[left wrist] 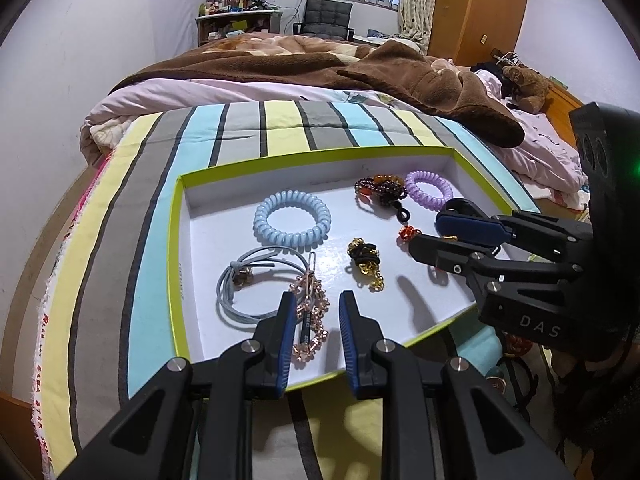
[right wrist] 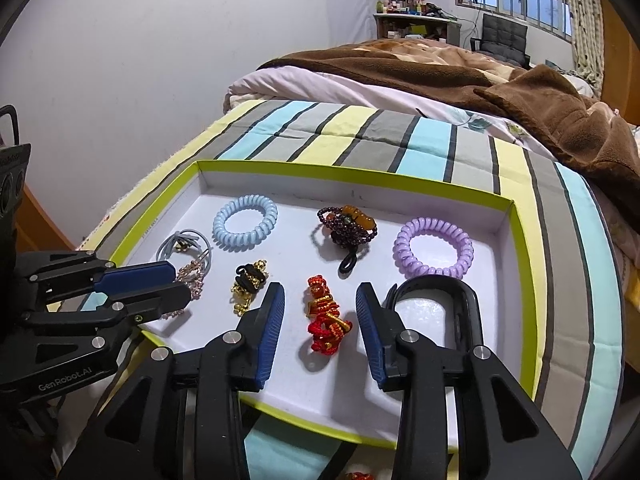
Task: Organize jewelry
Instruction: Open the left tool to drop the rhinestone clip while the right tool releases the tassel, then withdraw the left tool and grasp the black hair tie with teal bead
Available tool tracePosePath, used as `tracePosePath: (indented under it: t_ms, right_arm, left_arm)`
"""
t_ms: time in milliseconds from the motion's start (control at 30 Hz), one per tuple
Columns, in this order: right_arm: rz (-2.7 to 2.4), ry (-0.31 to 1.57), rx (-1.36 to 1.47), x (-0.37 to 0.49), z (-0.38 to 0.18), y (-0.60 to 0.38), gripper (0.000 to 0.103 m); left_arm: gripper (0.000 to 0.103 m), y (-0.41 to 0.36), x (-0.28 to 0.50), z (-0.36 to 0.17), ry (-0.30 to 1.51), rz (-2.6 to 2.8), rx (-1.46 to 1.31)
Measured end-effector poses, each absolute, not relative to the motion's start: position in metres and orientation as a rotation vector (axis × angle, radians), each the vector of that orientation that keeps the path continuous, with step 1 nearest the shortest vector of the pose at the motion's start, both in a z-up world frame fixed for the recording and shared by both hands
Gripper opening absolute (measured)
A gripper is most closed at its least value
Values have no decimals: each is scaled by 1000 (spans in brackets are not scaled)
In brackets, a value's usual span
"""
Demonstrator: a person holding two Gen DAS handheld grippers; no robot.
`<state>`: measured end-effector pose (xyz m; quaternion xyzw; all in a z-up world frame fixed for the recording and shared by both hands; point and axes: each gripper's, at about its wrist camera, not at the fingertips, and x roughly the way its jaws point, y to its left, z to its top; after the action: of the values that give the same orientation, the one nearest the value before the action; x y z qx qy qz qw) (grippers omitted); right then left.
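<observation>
My right hand-held gripper [right wrist: 320,320] wide open, red-gold knotted bracelet [right wrist: 326,320] lies loose between pads. My left hand-held gripper [left wrist: 316,316] narrow, rose-gold chain [left wrist: 312,312] between pads, grip unclear.

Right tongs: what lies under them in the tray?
Between the open right tongs lies a red-and-gold knotted ornament, untouched. A black band is partly covered by the tongs.

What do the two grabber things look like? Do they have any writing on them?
Both are black plastic claws with silver round bolts and ridged blue pads on the fingers. The left gripper shows "GenRobot.AI" in white letters in the right wrist view. The right gripper shows "DAS" on its body and a small green light in the left wrist view.
</observation>
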<state>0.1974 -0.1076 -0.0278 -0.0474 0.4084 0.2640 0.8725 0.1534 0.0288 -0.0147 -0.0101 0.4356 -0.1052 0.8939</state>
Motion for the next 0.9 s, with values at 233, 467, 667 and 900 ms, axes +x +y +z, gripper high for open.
tracePosePath:
  t_ms: [233,467,667,900]
  right_arm:
    - [542,839,-97,190,-22,-111,38]
    - [528,804,-57,174,-7,-120,39]
    - [514,771,-28,154,7,-132,45]
    - [498,728,-9,123,20,-148,46]
  left_arm:
    - [28,28,146,-10,895,-209,-32]
    - [36,24,128,5,851,-191,-29]
    - [41,20,110,17,816,-167,-32]
    - [44,14,89,22,791,-181,-59]
